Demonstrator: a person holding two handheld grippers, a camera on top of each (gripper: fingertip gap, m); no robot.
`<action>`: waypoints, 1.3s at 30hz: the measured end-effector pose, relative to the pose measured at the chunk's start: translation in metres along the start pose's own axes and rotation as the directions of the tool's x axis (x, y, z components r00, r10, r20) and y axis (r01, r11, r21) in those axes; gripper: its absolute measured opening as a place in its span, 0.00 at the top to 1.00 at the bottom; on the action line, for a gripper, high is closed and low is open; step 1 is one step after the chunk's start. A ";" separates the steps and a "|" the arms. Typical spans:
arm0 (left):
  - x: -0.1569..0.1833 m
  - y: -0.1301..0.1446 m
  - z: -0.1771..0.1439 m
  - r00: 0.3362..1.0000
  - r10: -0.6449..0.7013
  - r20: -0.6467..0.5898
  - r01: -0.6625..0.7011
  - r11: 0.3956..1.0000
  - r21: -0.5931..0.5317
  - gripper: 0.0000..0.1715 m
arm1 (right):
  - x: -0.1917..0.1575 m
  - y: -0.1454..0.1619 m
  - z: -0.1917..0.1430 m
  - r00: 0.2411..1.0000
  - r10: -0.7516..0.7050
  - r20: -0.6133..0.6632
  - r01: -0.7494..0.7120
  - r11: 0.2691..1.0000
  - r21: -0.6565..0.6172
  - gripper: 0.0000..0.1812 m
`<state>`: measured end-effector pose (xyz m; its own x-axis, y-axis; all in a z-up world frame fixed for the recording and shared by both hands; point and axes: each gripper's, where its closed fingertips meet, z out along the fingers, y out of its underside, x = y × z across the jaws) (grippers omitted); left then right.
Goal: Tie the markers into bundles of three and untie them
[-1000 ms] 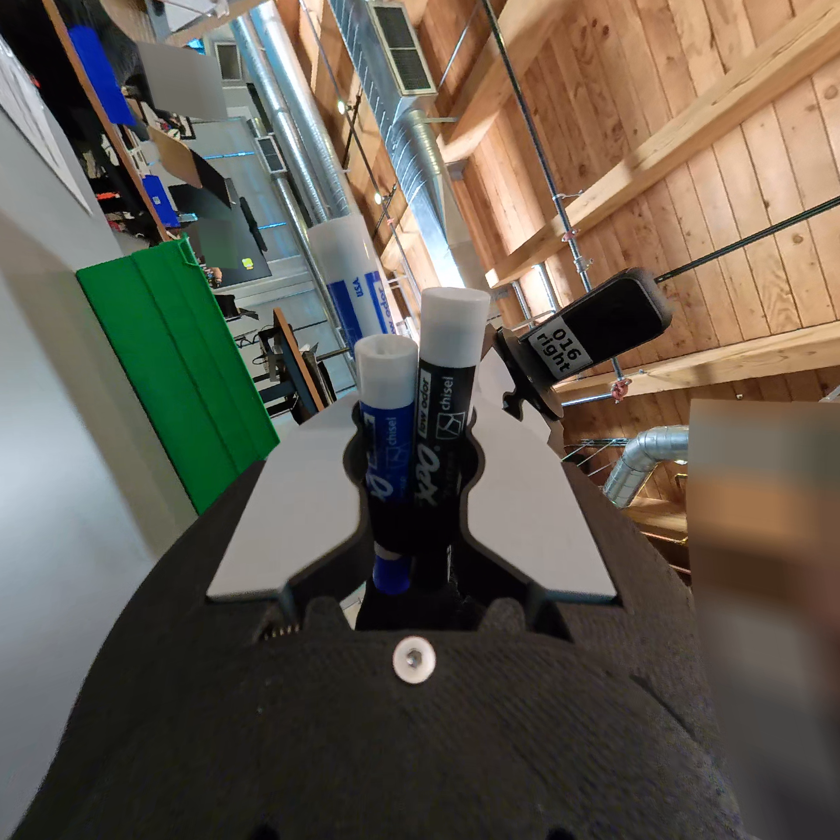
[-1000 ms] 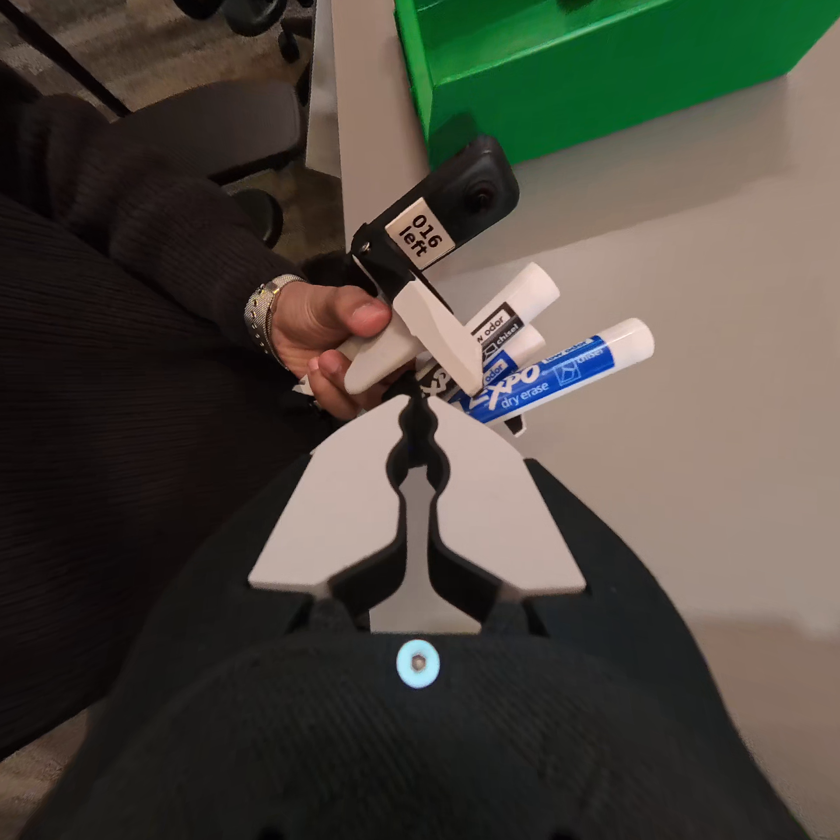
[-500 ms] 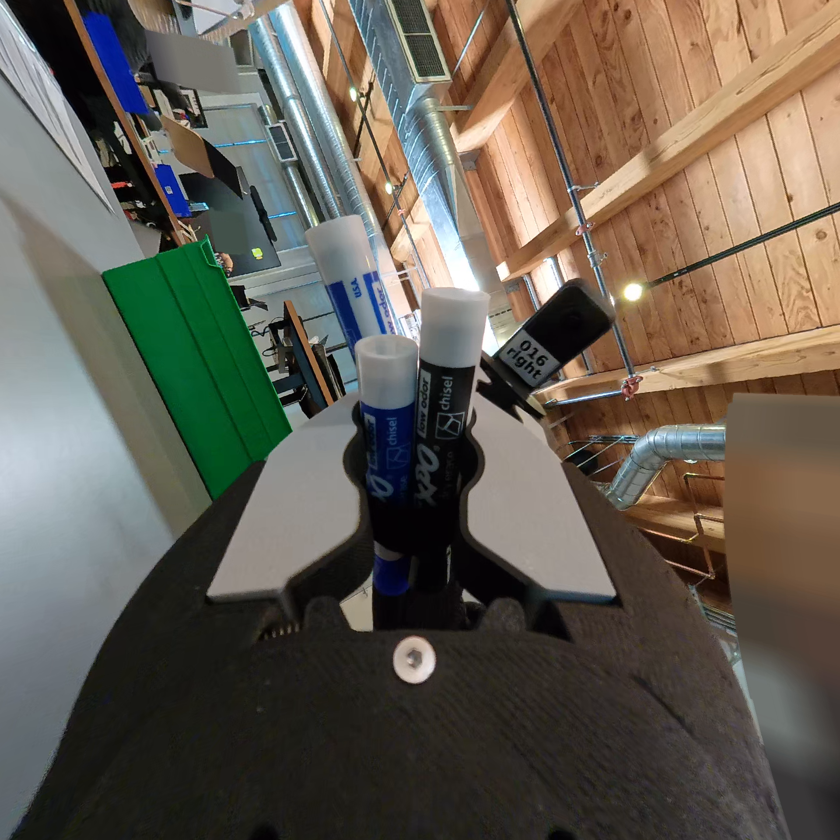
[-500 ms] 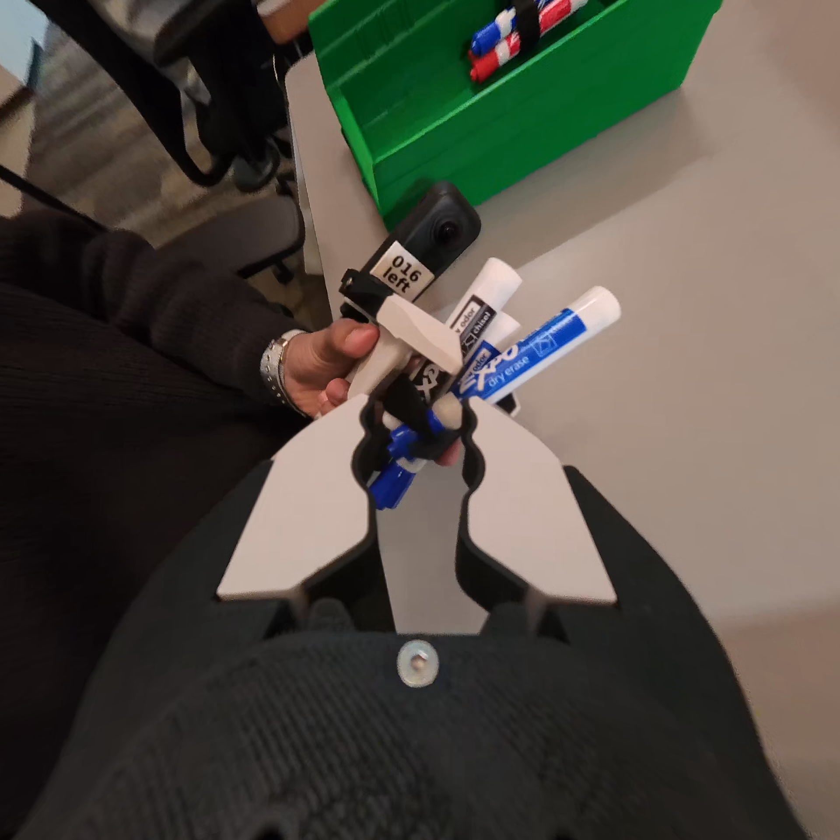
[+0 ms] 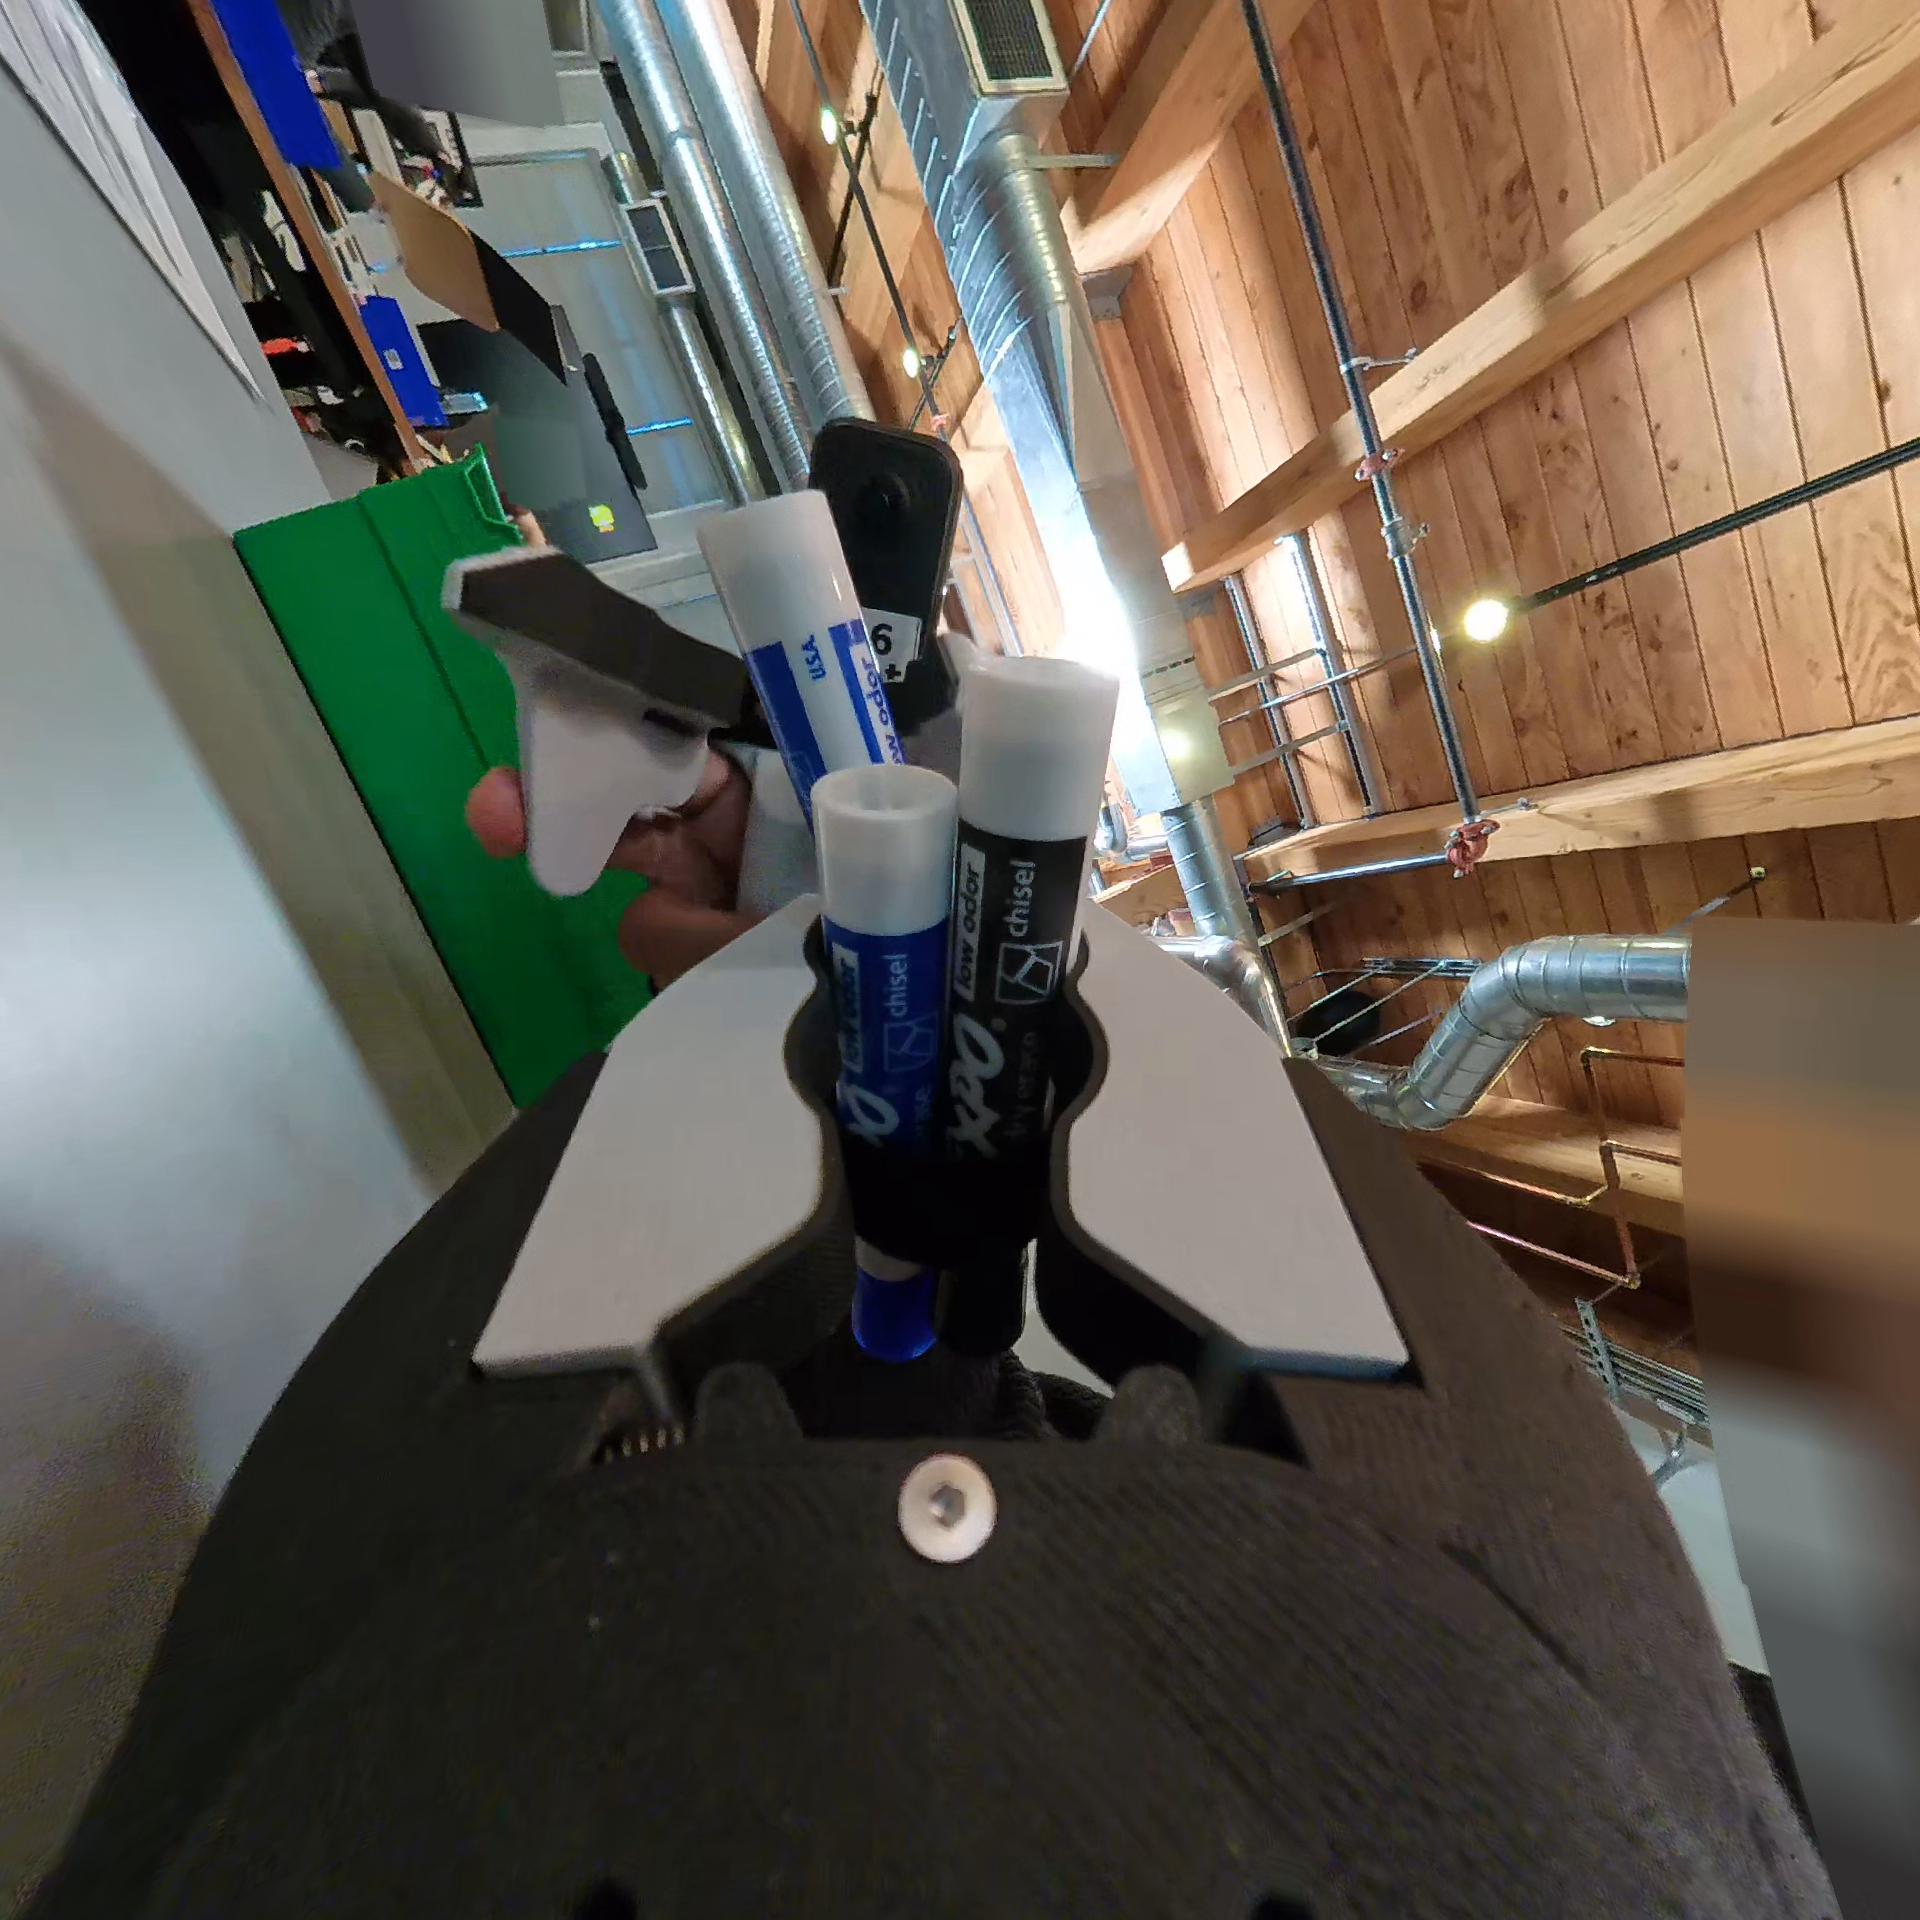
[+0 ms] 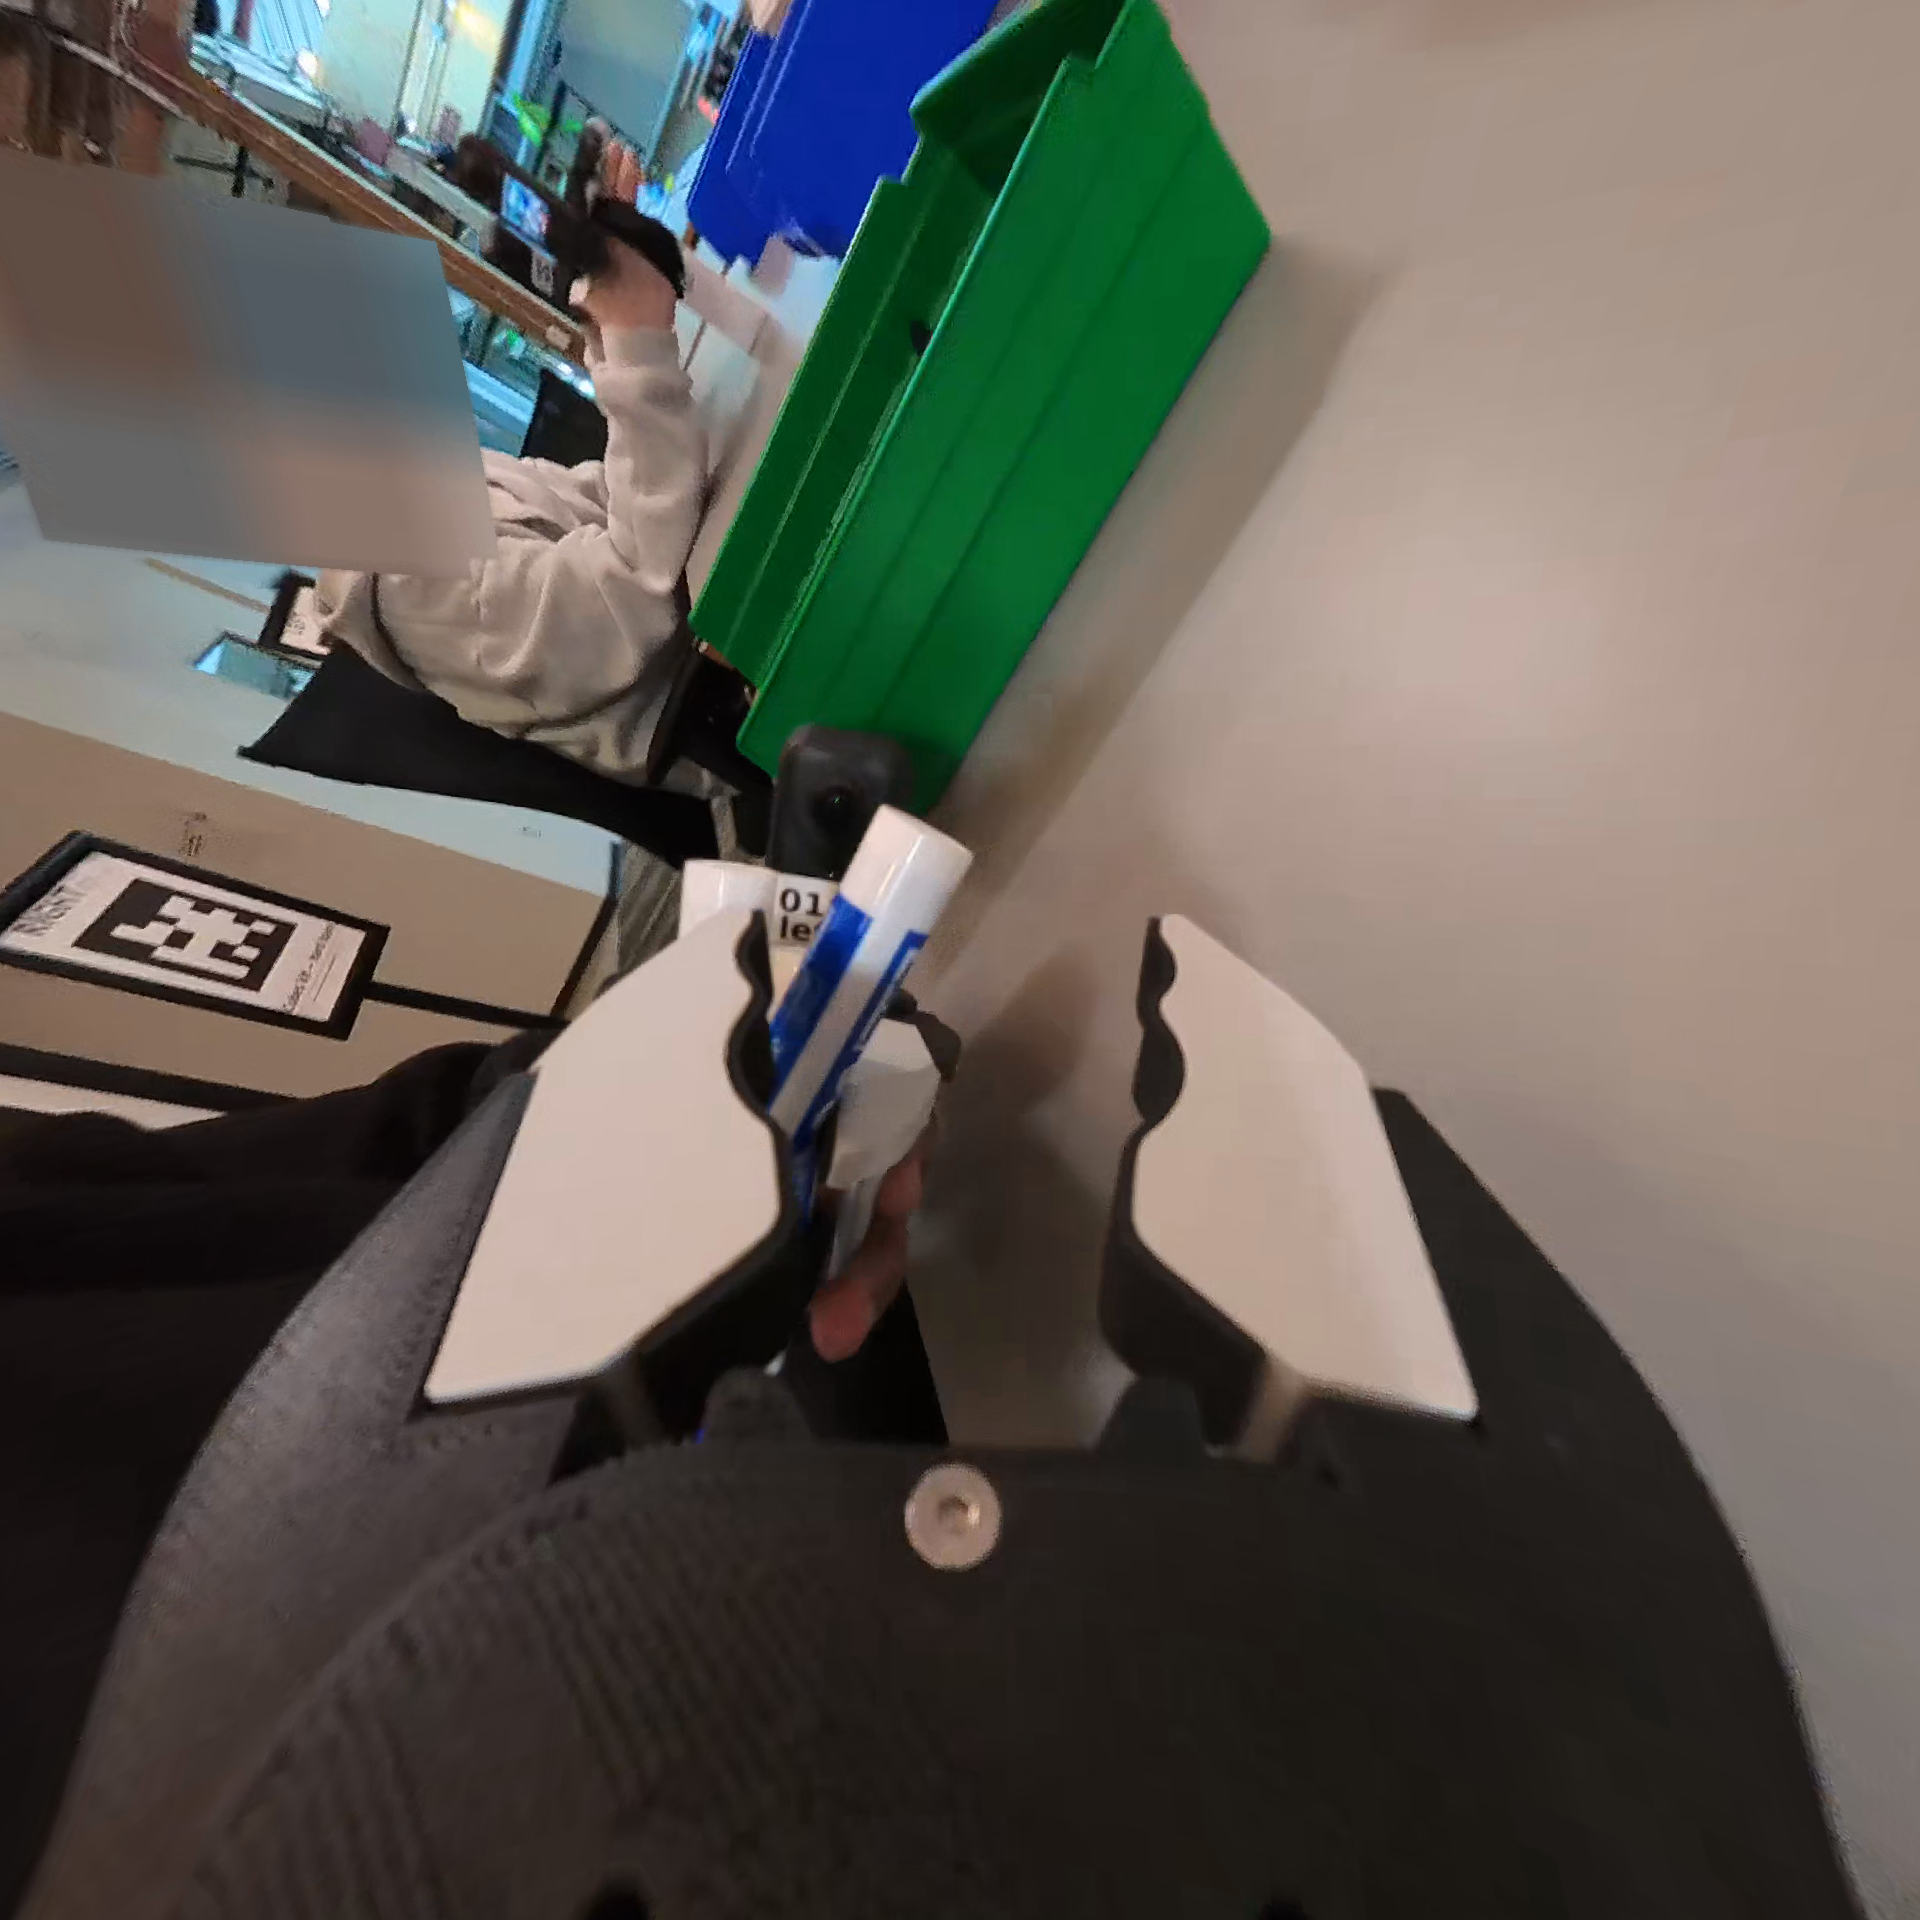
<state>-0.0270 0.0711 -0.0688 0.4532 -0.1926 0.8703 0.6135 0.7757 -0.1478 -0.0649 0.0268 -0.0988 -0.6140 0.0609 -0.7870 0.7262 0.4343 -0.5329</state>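
Note:
My left gripper (image 5: 948, 925) is shut on two markers side by side, a blue marker (image 5: 883, 935) and a black marker (image 5: 1023, 831), with their white ends pointing away from me. A third blue-and-white marker (image 5: 800, 665) rises behind them; I cannot tell what holds it. My right gripper (image 6: 951, 935) is wide open. That third marker (image 6: 862, 987) stands between its fingers, close against the left finger (image 6: 644, 1122) and well clear of the right one. The right gripper also shows in the left wrist view (image 5: 582, 675), with a hand on it.
A green bin (image 6: 987, 416) stands on the pale table (image 6: 1558, 623) and also shows in the left wrist view (image 5: 416, 727). A person in a grey top (image 6: 540, 603) sits beyond the table. A framed black-and-white pattern card (image 6: 197, 925) lies at the left. The tips of one gripper are about 6 centimeters away from the tips of the other.
My right gripper has gone from shut to wide open and swung round beside the third blue marker. My left gripper has kept its hold on the blue and black markers.

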 end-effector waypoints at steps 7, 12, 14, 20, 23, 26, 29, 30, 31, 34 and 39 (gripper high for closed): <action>-0.008 0.006 -0.001 0.999 -0.010 0.031 0.011 1.000 -0.020 0.78 | -0.007 -0.001 0.009 0.999 -0.008 0.040 0.007 1.000 0.023 0.84; -0.011 0.010 -0.001 0.999 -0.020 0.038 0.021 0.999 -0.026 0.78 | -0.008 -0.017 -0.004 0.999 -0.032 -0.009 0.033 0.994 0.105 0.85; -0.011 0.013 -0.001 0.999 -0.025 0.037 0.026 0.999 -0.034 0.78 | -0.012 -0.030 -0.017 0.999 -0.047 -0.021 0.050 0.986 0.159 0.87; -0.010 0.014 -0.002 0.999 -0.034 0.034 0.035 0.999 -0.028 0.78 | -0.031 -0.072 -0.085 0.991 -0.108 -0.075 0.128 0.926 0.357 0.89; -0.010 0.012 -0.003 0.999 -0.032 0.034 0.032 0.999 -0.022 0.78 | -0.039 -0.089 -0.136 0.974 -0.156 -0.163 0.213 0.871 0.443 0.89; -0.010 0.008 -0.004 0.999 -0.036 0.035 0.036 0.999 -0.009 0.78 | -0.026 -0.101 -0.202 0.883 -0.176 -0.435 0.387 0.798 0.463 0.89; -0.010 0.006 -0.005 0.999 -0.037 0.037 0.037 0.999 0.001 0.78 | 0.014 -0.094 -0.285 0.582 -0.098 -0.808 0.548 0.781 0.300 0.89; -0.010 0.005 -0.005 0.999 -0.036 0.038 0.036 0.999 0.003 0.78 | 0.029 -0.086 -0.311 0.462 -0.065 -0.884 0.554 0.800 0.230 0.89; -0.009 0.005 -0.005 0.999 -0.035 0.038 0.035 0.999 0.002 0.78 | 0.043 -0.075 -0.333 0.365 -0.038 -0.930 0.528 0.831 0.173 0.89; -0.009 0.006 -0.004 0.999 -0.033 0.039 0.033 0.999 0.000 0.78 | 0.089 -0.033 -0.359 0.308 0.018 -0.951 0.331 0.935 0.124 0.89; -0.010 0.009 -0.004 0.999 -0.031 0.044 0.031 0.999 -0.005 0.78 | 0.151 0.016 -0.339 0.430 0.076 -0.899 0.084 0.989 0.124 0.89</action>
<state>-0.0240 0.0776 -0.0805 0.4054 -0.1901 0.8942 0.6308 0.7661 -0.1231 -0.2513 0.3474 -0.1205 -0.4872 0.8676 -0.0996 0.7046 0.3231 -0.6317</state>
